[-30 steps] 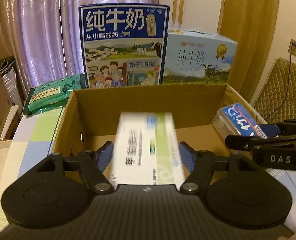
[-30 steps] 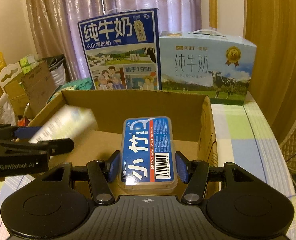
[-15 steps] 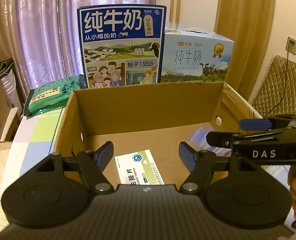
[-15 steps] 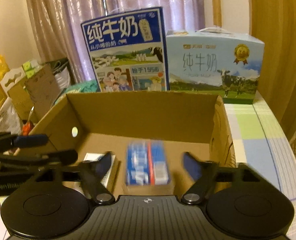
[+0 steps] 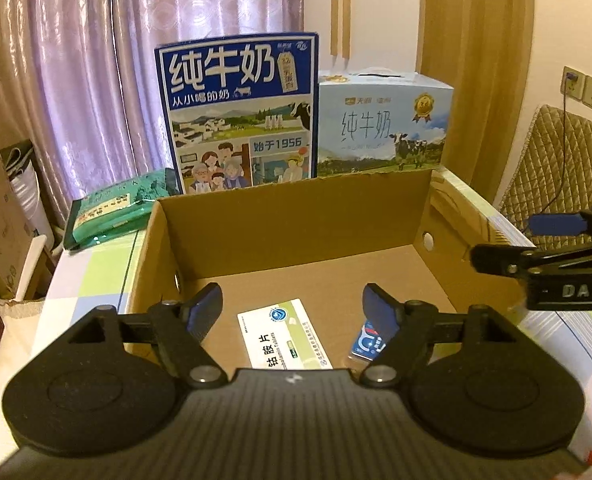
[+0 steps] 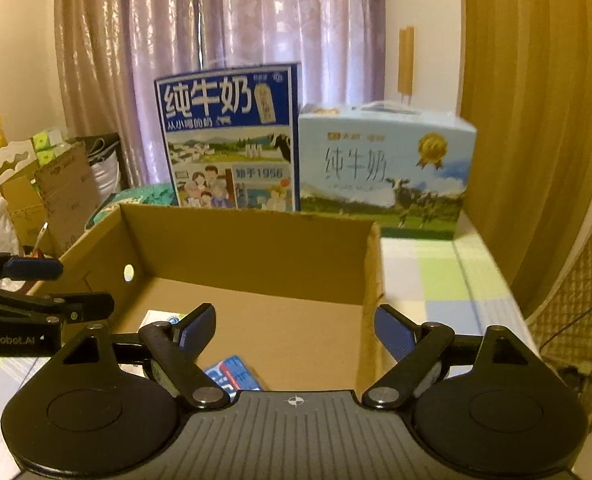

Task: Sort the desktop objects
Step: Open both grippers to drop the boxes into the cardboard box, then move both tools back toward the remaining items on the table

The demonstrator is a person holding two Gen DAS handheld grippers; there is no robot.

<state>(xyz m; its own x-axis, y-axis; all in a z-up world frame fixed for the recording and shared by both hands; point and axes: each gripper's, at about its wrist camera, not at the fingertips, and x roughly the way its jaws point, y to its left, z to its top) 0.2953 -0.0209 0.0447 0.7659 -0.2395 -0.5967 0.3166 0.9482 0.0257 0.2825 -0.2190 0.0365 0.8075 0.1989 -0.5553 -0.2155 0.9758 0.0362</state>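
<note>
An open cardboard box (image 5: pixel 296 216) (image 6: pixel 252 240) stands on the table. On its floor lie a white and green tablet box (image 5: pixel 282 334) (image 6: pixel 158 316) and a blue dental floss case (image 5: pixel 368 344) (image 6: pixel 234 376), side by side. My left gripper (image 5: pixel 294 306) hovers open over the near part of the box, nothing between its fingers. My right gripper (image 6: pixel 294 328) is open too, above the box's right wall, and shows at the right edge of the left wrist view (image 5: pixel 532 248).
Behind the box stand a tall blue milk carton (image 5: pixel 240 116) (image 6: pixel 230 136) and a pale blue milk case (image 5: pixel 384 124) (image 6: pixel 384 164). A green packet (image 5: pixel 116 208) lies at the back left. Checked tablecloth (image 6: pixel 448 276) shows right of the box; cardboard clutter (image 6: pixel 56 192) sits left.
Both grippers opened and let go: the tablet box and the floss case dropped to the box floor. Both grippers have since risen and pulled back a little.
</note>
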